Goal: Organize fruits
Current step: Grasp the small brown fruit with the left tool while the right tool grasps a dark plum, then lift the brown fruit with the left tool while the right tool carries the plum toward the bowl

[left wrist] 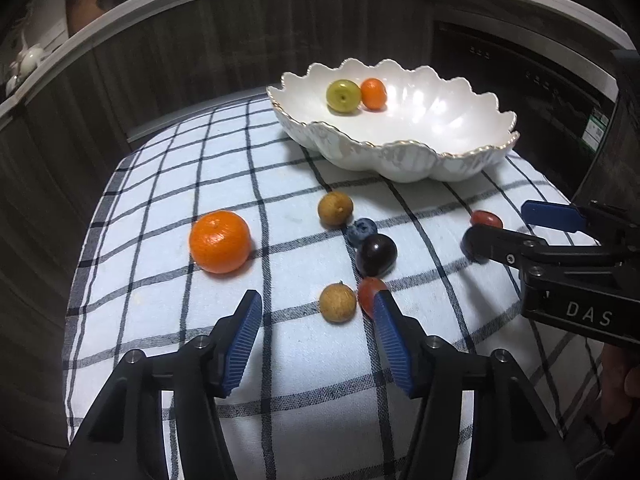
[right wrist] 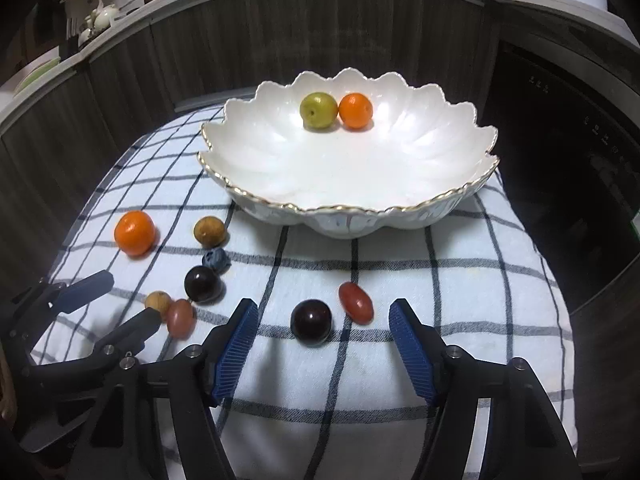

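My right gripper (right wrist: 320, 316) is spread wide with nothing between its fingers, and the dark round fruit (right wrist: 311, 322) sits on the checked cloth (right wrist: 460, 300) straight ahead in the gap, slightly left of centre. Just beyond it to the right lies the red oval grape (right wrist: 355, 303), its long axis slanting from near right to far left. My left gripper (left wrist: 318, 308) is also spread and empty, with a brown longan (left wrist: 337, 303) just ahead of its tips and the big orange (left wrist: 220, 241) farther left. So I judge my right hand nearer the dark fruit. Farthest off, the scalloped white bowl (right wrist: 248, 152) already holds a green fruit (right wrist: 318, 111) and a small orange (right wrist: 355, 110).
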A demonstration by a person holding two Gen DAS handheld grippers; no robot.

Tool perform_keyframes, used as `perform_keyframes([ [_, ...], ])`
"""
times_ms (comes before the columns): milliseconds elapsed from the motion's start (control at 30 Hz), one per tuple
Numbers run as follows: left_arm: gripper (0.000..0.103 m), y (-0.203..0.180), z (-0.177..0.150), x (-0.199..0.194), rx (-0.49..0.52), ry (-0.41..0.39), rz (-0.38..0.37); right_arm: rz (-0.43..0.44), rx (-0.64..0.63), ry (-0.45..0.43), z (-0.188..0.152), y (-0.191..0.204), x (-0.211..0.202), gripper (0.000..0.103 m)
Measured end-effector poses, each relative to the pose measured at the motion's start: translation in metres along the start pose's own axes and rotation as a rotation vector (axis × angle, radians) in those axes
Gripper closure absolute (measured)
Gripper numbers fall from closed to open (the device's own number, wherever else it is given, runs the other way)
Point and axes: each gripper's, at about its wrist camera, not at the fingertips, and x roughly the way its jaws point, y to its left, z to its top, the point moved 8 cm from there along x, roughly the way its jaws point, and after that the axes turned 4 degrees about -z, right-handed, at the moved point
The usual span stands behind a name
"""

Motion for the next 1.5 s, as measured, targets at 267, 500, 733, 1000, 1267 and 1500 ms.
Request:
perform_keyframes([
  [267,0.057,0.003,-0.005,0.009,0.011,0.027,-0.018,0.005,-0.012,0.025,-0.008,0.006,0.008,0.035],
  [500,0.06,0.004,-0.005,0.014,0.014,0.029,-0.035,0.008,-0.014,0.046,-0.012,0.01,0.016,0.039],
  [733,0.065,0.004,-0.005,0.02,0.016,0.035,-0.047,0.006,-0.017,0.056,-0.014,0.01,0.021,0.043],
  [1000,0.07,0.002,-0.004,0.024,0.013,0.03,-0.066,0.015,-0.019,0.066,-0.012,0.011,0.027,0.055],
  [1267,0.081,-0.003,-0.004,0.023,0.023,0.024,-0.085,0.025,-0.027,0.061,-0.011,0.013,0.026,0.073],
  [1500,0.081,-0.006,-0.003,0.018,0.024,0.018,-0.082,0.032,-0.03,0.058,-0.012,0.013,0.022,0.076],
])
